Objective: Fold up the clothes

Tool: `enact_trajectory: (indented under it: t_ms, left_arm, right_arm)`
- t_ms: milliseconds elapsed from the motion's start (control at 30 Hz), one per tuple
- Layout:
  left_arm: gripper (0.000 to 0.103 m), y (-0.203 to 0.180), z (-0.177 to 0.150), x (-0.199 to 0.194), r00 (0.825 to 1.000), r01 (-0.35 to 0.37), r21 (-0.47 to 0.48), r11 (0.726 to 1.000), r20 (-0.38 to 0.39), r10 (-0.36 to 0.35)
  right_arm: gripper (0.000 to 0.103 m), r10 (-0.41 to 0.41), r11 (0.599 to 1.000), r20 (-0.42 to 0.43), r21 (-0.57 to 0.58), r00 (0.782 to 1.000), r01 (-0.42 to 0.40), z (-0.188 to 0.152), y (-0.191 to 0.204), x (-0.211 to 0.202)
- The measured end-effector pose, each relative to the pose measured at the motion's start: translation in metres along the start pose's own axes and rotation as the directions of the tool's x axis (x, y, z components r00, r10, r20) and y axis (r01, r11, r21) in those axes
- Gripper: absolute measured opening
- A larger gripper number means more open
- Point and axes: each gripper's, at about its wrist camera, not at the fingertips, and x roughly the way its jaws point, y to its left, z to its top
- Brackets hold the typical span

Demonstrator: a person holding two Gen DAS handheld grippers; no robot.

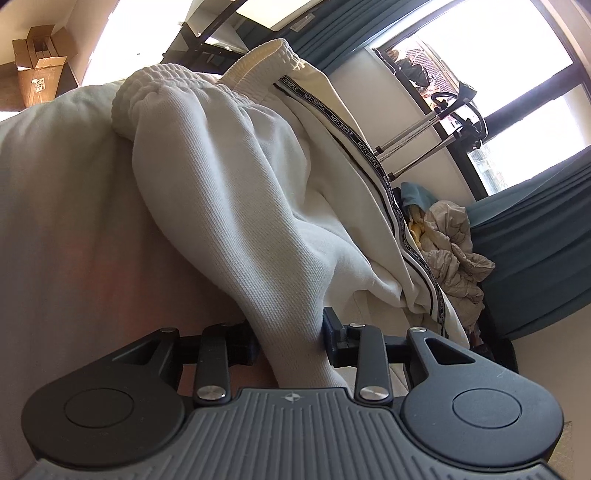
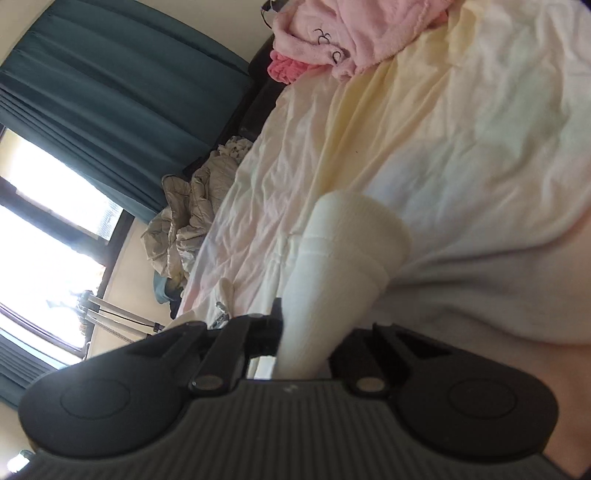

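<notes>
White ribbed sweatpants [image 1: 229, 192] lie on the bed with the elastic waistband [image 1: 155, 85] at the far end. One leg runs down into my left gripper [image 1: 291, 339], and the cloth fills the gap between both fingers. In the right wrist view, the ribbed cuff [image 2: 354, 236] of a white leg stands up out of my right gripper [image 2: 306, 343], which is shut on it. The cloth hides the fingertips there. Beside the white pair lie cream pants with a black lettered side stripe [image 1: 369, 155].
The pale bedsheet [image 2: 406, 129] is wrinkled. A pink fluffy garment [image 2: 351, 33] lies at its far end. A crumpled beige quilt [image 1: 454, 251] sits on the floor by the bed. Teal curtains [image 2: 110, 74], a metal stand [image 1: 424, 136] and a cardboard box [image 1: 37, 62] line the walls.
</notes>
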Motion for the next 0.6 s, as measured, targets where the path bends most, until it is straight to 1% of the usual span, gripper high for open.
enact_trajectory:
  t_ms: [33,67,133,167,233,300,367,400,433,500,533,600]
  left_arm:
    - [0.037,0.000,-0.001,-0.002,1.000,0.000,0.005,1.000,-0.007,0.000]
    - [0.037,-0.001,-0.003,-0.004,1.000,0.000,0.010,1.000,-0.015,0.001]
    - [0.038,-0.001,-0.005,-0.008,0.999,0.008,0.005,1.000,-0.033,-0.008]
    - [0.040,0.000,-0.006,-0.011,0.999,0.017,-0.002,1.000,-0.040,-0.017]
    - [0.054,0.001,-0.006,-0.019,0.999,0.031,-0.026,0.999,-0.040,-0.032]
    - [0.057,0.003,-0.007,-0.028,0.999,0.040,-0.043,0.998,-0.030,-0.041]
    - [0.064,0.006,-0.009,-0.036,0.998,0.053,-0.069,0.996,-0.018,-0.055]
    - [0.072,0.010,-0.008,-0.041,0.998,0.065,-0.097,0.993,-0.006,-0.066]
    - [0.075,0.015,-0.007,-0.046,0.997,0.078,-0.126,0.989,0.009,-0.077]
    - [0.077,0.025,-0.005,-0.056,0.994,0.103,-0.183,0.978,0.039,-0.098]
    - [0.079,0.033,-0.004,-0.061,0.991,0.126,-0.230,0.965,0.062,-0.115]
    - [0.081,0.050,-0.001,-0.063,0.986,0.162,-0.329,0.930,0.100,-0.136]
  right_arm:
    - [0.006,0.022,1.000,0.023,-0.010,0.999,-0.022,0.005,0.004,-0.002]
    - [0.006,0.024,1.000,0.037,-0.016,0.999,-0.024,0.009,0.004,-0.002]
    - [0.006,-0.002,1.000,0.051,-0.021,0.999,0.003,0.018,-0.001,0.003]
    - [0.006,-0.023,1.000,0.041,-0.001,0.999,0.023,0.021,-0.008,0.006]
    - [0.006,-0.078,0.994,-0.021,0.080,0.997,0.079,0.026,-0.032,0.017]
    - [0.006,-0.132,0.980,-0.102,0.134,0.986,0.145,0.025,-0.052,0.026]
    - [0.006,-0.149,0.972,-0.140,0.163,0.979,0.171,0.023,-0.062,0.030]
    - [0.006,-0.154,0.967,-0.156,0.177,0.976,0.181,0.022,-0.066,0.031]
    - [0.006,-0.154,0.965,-0.162,0.189,0.975,0.184,0.022,-0.068,0.031]
    - [0.006,-0.152,0.966,-0.157,0.187,0.976,0.180,0.021,-0.065,0.029]
    - [0.006,-0.151,0.967,-0.154,0.182,0.976,0.179,0.021,-0.064,0.027]
    - [0.006,-0.144,0.966,-0.153,0.193,0.978,0.172,0.021,-0.063,0.024]
